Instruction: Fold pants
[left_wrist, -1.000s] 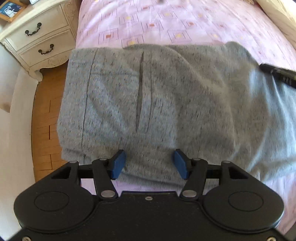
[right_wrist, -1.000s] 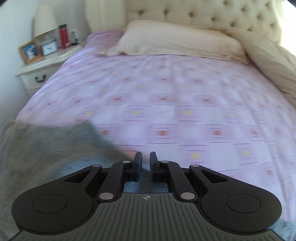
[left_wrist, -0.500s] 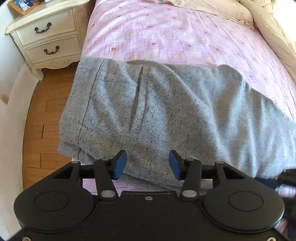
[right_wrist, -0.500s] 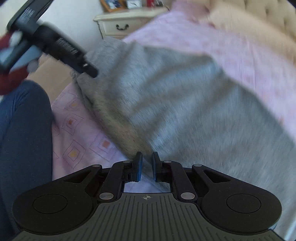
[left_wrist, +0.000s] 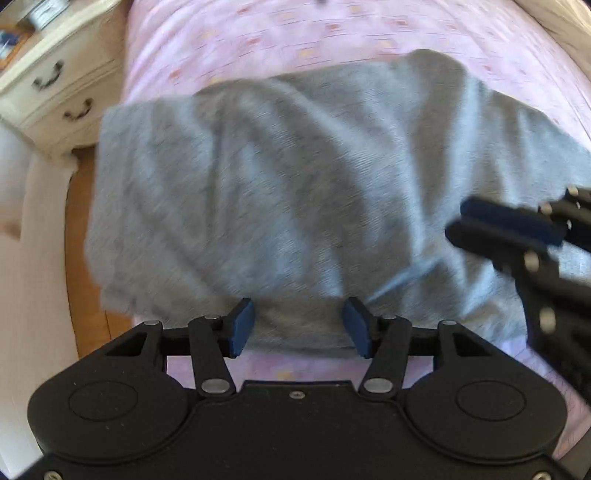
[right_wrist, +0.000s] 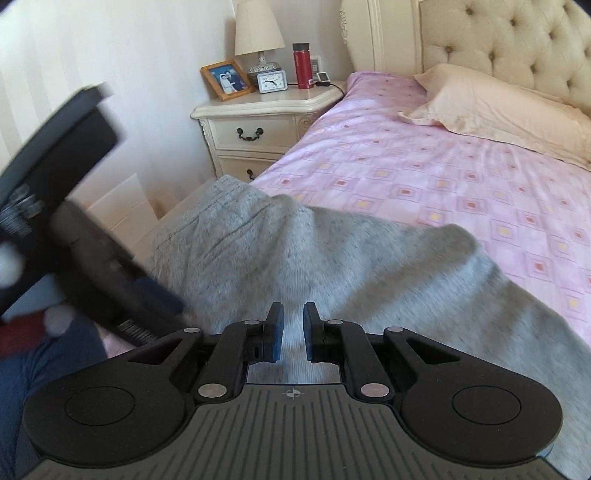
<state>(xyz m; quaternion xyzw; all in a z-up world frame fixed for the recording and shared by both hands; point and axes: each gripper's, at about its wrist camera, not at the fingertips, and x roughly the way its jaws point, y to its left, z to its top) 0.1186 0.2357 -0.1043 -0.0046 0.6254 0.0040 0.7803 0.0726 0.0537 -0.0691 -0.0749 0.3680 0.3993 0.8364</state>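
Observation:
The grey pants (left_wrist: 295, 192) lie folded across the near edge of the pink bed; they also show in the right wrist view (right_wrist: 332, 258). My left gripper (left_wrist: 298, 326) is open, its blue pads just above the pants' near edge, holding nothing. My right gripper (right_wrist: 293, 330) hovers low over the grey cloth with a narrow gap between its pads and nothing pinched in it. It shows at the right of the left wrist view (left_wrist: 506, 229). The left gripper appears blurred at the left of the right wrist view (right_wrist: 110, 273).
A cream nightstand (right_wrist: 266, 129) stands left of the bed with a lamp, photo frame, clock and red flask. Pillows (right_wrist: 498, 107) and a tufted headboard lie at the far end. Wood floor (left_wrist: 81, 229) lies beside the bed. The person's blue-clad leg (right_wrist: 44, 369) is at lower left.
My right gripper swung around from the near left edge and now sits over the pants, facing the headboard, and has come into the left wrist view. My left gripper shifted slightly, still open.

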